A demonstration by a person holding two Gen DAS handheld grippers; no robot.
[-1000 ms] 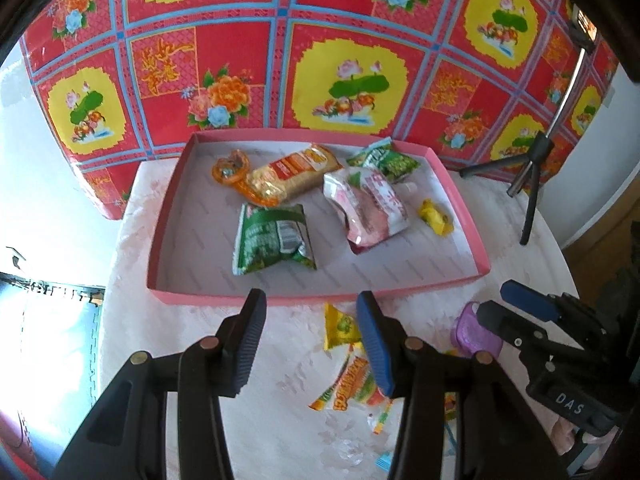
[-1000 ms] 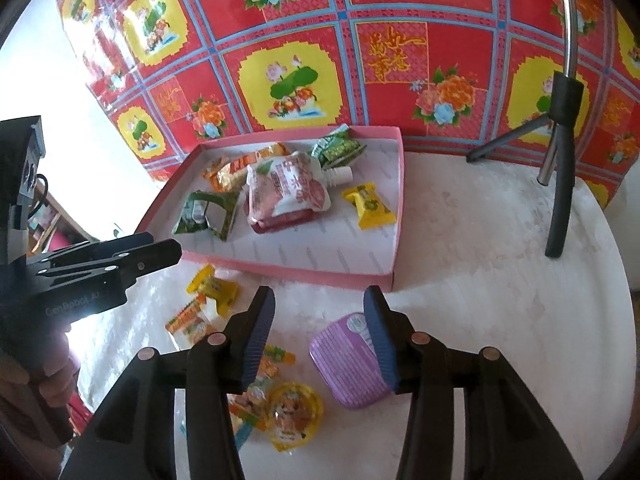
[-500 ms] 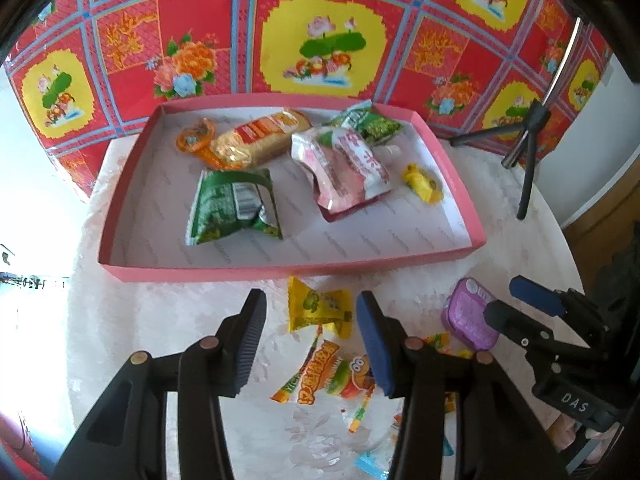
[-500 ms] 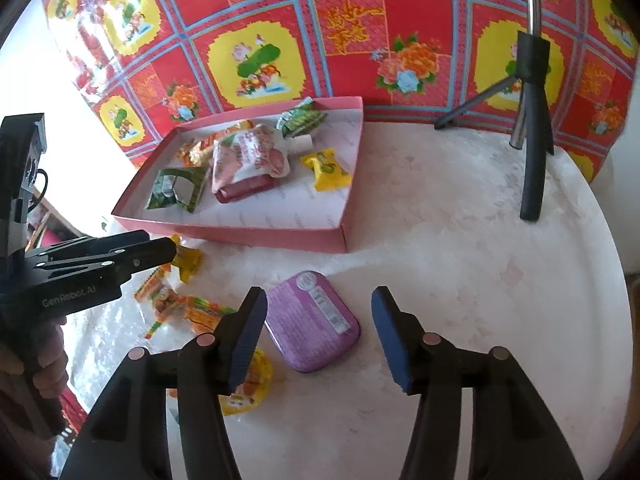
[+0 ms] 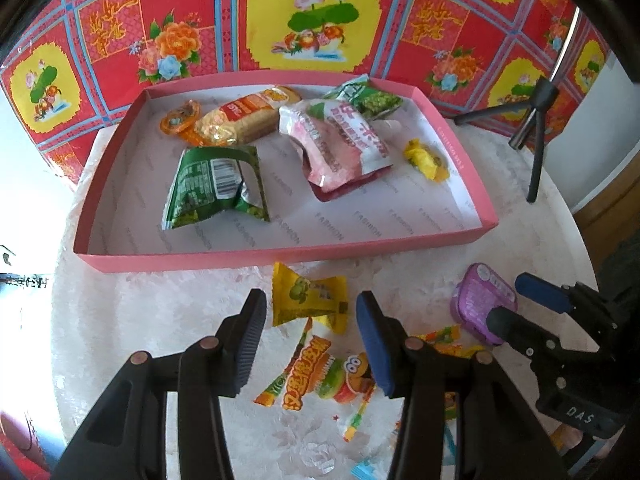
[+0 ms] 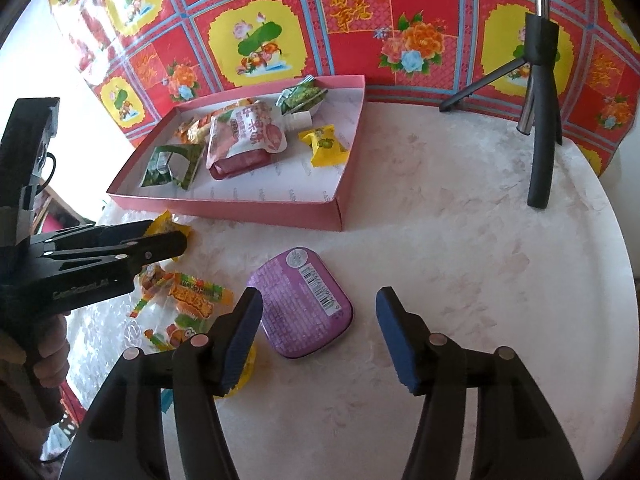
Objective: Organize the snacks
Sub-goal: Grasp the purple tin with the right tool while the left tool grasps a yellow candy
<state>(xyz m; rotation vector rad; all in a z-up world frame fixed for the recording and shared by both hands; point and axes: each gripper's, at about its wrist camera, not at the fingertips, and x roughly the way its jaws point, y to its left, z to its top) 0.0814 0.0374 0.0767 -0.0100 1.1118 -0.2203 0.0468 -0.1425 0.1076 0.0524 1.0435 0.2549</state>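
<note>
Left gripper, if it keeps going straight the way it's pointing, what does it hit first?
Most likely the yellow candy packet, which lies on the table just ahead of the open left gripper, between its fingers. Beyond it stands the near wall of the pink tray. Depth is uncertain through the fisheye.

You see bright daylight pouring in from the left, so that side washes out to white. The white surface (image 6: 460,240) shines. Straight lines bend near the edges, and the corners go dark. Close parts look soft.
</note>
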